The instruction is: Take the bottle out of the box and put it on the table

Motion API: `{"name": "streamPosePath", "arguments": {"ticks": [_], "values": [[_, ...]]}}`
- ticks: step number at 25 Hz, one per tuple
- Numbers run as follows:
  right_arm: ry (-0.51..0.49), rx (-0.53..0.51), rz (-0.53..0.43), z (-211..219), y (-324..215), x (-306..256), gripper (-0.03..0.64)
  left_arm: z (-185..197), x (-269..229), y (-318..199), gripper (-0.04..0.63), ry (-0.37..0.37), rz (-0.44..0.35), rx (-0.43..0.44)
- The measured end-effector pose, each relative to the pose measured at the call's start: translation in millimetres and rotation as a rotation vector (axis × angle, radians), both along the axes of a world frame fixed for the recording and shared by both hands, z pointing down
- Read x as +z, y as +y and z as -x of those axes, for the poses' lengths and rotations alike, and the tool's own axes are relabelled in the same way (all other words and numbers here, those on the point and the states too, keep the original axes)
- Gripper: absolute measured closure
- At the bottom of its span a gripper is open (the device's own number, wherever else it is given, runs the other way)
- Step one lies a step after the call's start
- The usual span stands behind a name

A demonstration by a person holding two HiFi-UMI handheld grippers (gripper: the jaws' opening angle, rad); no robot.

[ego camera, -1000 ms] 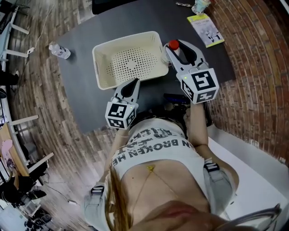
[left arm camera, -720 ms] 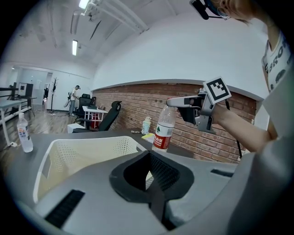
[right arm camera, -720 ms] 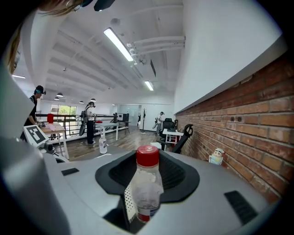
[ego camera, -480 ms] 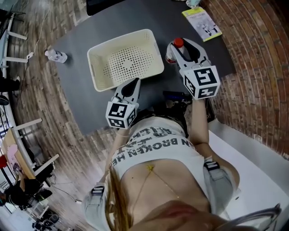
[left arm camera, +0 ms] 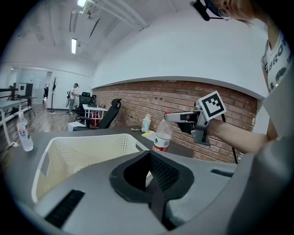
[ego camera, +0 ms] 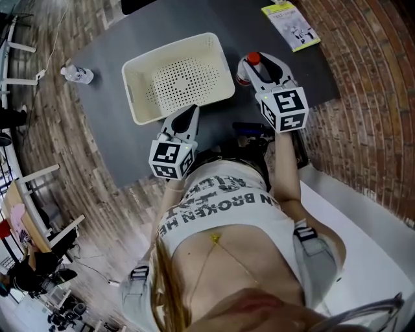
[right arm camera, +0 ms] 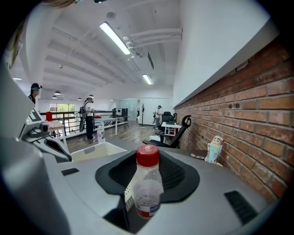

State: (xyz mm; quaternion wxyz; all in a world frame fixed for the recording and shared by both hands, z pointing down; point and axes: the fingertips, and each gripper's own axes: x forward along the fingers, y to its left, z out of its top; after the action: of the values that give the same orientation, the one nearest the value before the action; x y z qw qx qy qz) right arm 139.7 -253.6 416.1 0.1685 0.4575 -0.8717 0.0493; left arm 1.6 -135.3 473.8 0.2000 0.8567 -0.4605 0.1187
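A clear bottle (ego camera: 247, 70) with a red cap stands upright between the jaws of my right gripper (ego camera: 259, 65), which is shut on it. It hangs just right of the cream perforated box (ego camera: 128, 87), over the dark table (ego camera: 117, 149); I cannot tell whether its base touches. In the right gripper view the bottle (right arm camera: 146, 183) fills the gap between the jaws. The left gripper view shows the bottle (left arm camera: 161, 137) and my right gripper (left arm camera: 183, 117) beyond the box (left arm camera: 82, 151). My left gripper (ego camera: 191, 111) is shut and empty at the box's near edge.
A second clear bottle (ego camera: 78, 74) lies at the table's far left. A yellow booklet (ego camera: 290, 16) sits at the far right corner, and a small figurine (right arm camera: 213, 149) stands by the brick wall. The table's near edge runs close to the person's body.
My right gripper has sunk a little with the bottle, staying just right of the box. The left gripper has kept its place.
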Motion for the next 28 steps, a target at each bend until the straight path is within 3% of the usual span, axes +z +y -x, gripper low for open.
{"name": "streamPosePath", "arguments": {"ticks": [28], "values": [[0.074,0.013,0.099,-10,-2,70,0.476,7,3,7,0.591,0.001,0.021,-0.024]]}}
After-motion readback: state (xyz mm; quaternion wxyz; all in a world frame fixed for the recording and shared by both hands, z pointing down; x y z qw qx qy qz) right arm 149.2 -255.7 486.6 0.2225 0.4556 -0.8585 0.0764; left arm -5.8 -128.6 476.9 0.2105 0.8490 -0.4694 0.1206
